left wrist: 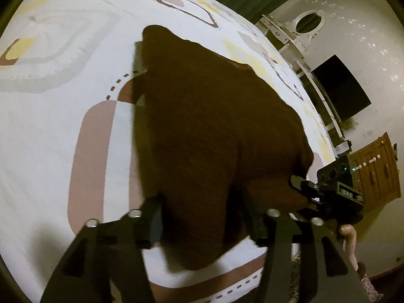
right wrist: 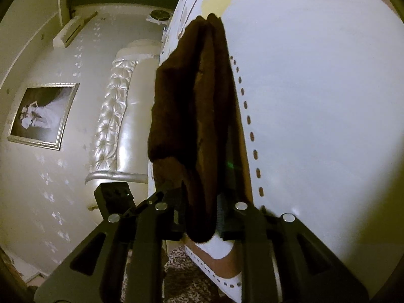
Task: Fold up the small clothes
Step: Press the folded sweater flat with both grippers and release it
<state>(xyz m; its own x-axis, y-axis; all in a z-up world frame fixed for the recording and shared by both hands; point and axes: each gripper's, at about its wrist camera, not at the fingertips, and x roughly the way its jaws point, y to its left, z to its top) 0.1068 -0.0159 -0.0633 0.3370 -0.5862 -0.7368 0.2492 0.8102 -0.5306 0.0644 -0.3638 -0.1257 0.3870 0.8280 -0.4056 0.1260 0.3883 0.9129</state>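
Both grippers lifting the brown garment over the bed.

My left gripper (left wrist: 202, 217) and right gripper (right wrist: 200, 209) each pinch a near corner of the brown garment (left wrist: 214, 131), which hangs partly above the bed (left wrist: 63, 139); I'd keep the corners level, then lay it flat.

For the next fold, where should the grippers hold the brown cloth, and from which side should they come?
Keep hold of the near edge of the brown cloth, at its two near corners, coming from the bed's near side. Both the left gripper and the right gripper are closed on that edge, and the cloth stretches away from them over the patterned bedsheet, so carrying it forward would probably fold it.
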